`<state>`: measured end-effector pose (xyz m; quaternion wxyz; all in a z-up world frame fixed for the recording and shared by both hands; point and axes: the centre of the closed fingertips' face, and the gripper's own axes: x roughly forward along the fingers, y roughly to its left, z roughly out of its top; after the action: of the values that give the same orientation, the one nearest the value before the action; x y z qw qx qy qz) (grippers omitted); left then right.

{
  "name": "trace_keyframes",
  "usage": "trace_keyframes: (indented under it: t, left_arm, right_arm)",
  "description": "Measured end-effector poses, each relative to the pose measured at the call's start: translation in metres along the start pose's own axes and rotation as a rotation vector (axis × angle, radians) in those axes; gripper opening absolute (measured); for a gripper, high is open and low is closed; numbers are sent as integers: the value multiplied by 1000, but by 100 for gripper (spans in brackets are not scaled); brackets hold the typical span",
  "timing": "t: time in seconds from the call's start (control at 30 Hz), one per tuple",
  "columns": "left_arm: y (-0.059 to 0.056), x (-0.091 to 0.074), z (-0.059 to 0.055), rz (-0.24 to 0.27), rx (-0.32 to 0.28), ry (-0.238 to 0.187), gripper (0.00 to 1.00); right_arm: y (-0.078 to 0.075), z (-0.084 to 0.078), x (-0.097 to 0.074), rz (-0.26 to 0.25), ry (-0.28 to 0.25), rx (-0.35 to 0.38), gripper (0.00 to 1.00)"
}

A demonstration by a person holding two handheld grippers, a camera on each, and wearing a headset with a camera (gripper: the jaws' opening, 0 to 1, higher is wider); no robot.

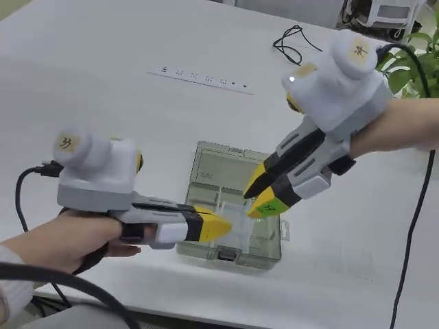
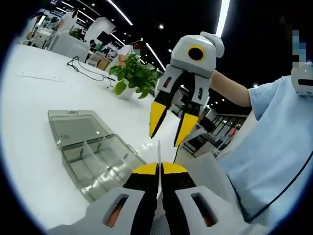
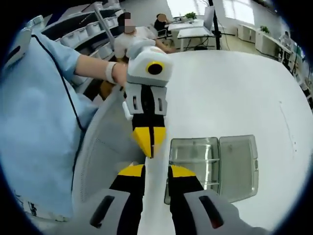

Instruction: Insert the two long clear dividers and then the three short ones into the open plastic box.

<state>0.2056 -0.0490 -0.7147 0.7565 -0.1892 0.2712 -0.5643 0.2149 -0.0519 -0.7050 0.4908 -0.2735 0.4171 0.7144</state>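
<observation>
Left gripper (image 1: 218, 227), low at the near left: jaws pressed together on a thin clear divider (image 2: 159, 148), seen edge-on rising from the tips in the left gripper view; whether it is a long or a short piece cannot be told. Centre: the open plastic box (image 1: 221, 166), lid laid flat behind, base nearer the person, with at least 2 seated dividers (image 2: 92, 153) standing in it. Right gripper (image 1: 250, 204), reaching in from the upper right over the base: jaws parted, holding nothing. The step in hand is judged to be seating the held divider; it should be kept upright, lined up across the base and lowered straight, the free gripper steadying the box. The tips of the 2 grippers are near each other above the base, so crowding is the likely hindrance. On the white table (image 1: 103, 110), well apart from the box: a thin marked strip (image 1: 199, 78), a black cable (image 1: 291, 41), a plant (image 1: 415, 65).
</observation>
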Motion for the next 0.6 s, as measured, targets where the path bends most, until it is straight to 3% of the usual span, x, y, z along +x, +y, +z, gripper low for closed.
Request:
trace_keyframes:
  t: [0.1, 0.23, 0.37, 0.6]
  left_arm:
    - [-2, -1, 3, -13, 14, -11, 0]
    - [-5, 1, 3, -33, 35, -3, 0]
    - [-10, 1, 8, -55, 32, -25, 0]
    - [-15, 1, 6, -77, 63, 5, 0]
  right_arm:
    - [-2, -2, 3, 28, 39, 28, 17]
    - [1, 5, 7, 75, 43, 73, 13]
    - [6, 4, 10, 114, 81, 90, 6]
    - [14, 2, 11, 156, 106, 102, 4]
